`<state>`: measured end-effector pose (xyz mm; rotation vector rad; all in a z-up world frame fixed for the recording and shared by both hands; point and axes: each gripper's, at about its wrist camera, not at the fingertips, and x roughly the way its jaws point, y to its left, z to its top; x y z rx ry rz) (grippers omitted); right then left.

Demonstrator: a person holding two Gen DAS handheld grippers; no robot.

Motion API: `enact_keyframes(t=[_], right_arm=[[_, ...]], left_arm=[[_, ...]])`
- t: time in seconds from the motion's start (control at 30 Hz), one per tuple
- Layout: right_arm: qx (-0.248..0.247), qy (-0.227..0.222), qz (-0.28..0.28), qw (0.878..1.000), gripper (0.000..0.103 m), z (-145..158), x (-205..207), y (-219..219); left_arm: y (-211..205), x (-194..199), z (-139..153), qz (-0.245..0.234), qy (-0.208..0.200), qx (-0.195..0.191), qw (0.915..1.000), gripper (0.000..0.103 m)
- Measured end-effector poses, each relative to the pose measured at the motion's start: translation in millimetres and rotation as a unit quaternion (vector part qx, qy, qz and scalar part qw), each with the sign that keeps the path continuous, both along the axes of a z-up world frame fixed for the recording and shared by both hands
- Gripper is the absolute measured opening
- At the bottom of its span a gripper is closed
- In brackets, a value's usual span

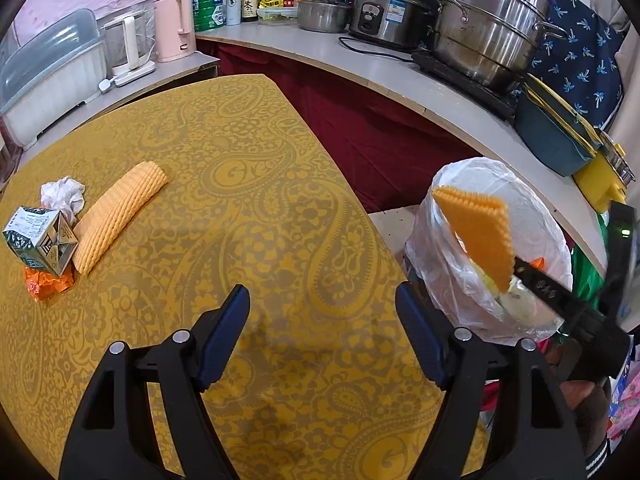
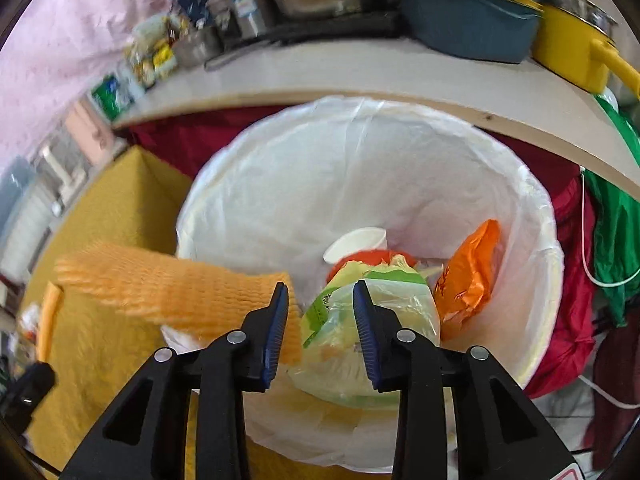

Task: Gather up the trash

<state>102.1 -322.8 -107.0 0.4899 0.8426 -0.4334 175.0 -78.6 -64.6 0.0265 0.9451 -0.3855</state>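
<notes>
My left gripper (image 1: 322, 292) hovers open over the yellow patterned table (image 1: 248, 184) with nothing between its fingers. At the table's left lie a yellow foam net (image 1: 120, 216), a crumpled tissue (image 1: 62, 194), a small green carton (image 1: 38, 240) and an orange wrapper (image 1: 48, 284). My right gripper (image 2: 320, 286) is over the bag-lined bin (image 2: 552, 240), its jaws apart. An orange foam net (image 2: 172, 292) hangs blurred beside its left finger, with only an edge in the gap and no pad pressing it. The left wrist view shows that net (image 1: 478, 232) at the right gripper's tip (image 1: 520, 270) above the bin (image 1: 460, 184).
In the bin lie a paper cup (image 2: 356, 242), an orange wrapper (image 2: 468, 276) and a clear plastic bag (image 2: 360, 320). Behind runs a counter (image 1: 360, 64) with a steel steamer pot (image 1: 488, 28), rice cooker (image 1: 384, 12), pink kettle (image 1: 174, 26) and blue basin (image 1: 552, 136).
</notes>
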Motion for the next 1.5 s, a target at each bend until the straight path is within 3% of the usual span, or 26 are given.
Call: enact_keyframes(t=[0.17, 0.33, 0.63, 0.8, 1.0, 1.1, 1.2, 1.37, 1.5], right_arm=[[-0.022, -0.047, -0.002, 0.999, 0.032, 34, -19, 2], [-0.014, -0.073, 0.027, 0.997, 0.032, 57, -29, 24], [-0.005, -0.053, 0.12, 0.991, 0.033, 44, -24, 98], [0.036, -0.04, 0.16, 0.986, 0.033, 28, -7, 124], [0.05, -0.023, 0.182, 0.982, 0.033, 11, 23, 143], [0.026, -0.015, 0.169, 0.985, 0.033, 8, 41, 135], [0.012, -0.019, 0.12, 0.993, 0.033, 11, 49, 105], [-0.01, -0.037, 0.025, 0.999, 0.033, 30, 40, 45], [-0.009, -0.054, 0.0, 0.998, 0.033, 46, 30, 27]], left_arm=[[8, 1, 4, 0.008, -0.001, -0.008, 0.9999, 0.071], [16, -5, 9, 0.014, -0.004, -0.014, 0.9998, 0.071], [43, -9, 12, 0.033, -0.012, -0.01, 0.9993, 0.071], [61, -7, 14, 0.052, -0.019, -0.008, 0.9984, 0.071], [92, -2, 15, 0.081, -0.022, -0.002, 0.9964, 0.071], [106, -1, 15, 0.092, -0.024, 0.001, 0.9955, 0.071], [124, 2, 16, 0.107, -0.027, 0.007, 0.9938, 0.071], [165, 10, 15, 0.148, -0.025, 0.006, 0.9887, 0.071], [191, 15, 14, 0.173, -0.023, -0.001, 0.9846, 0.072]])
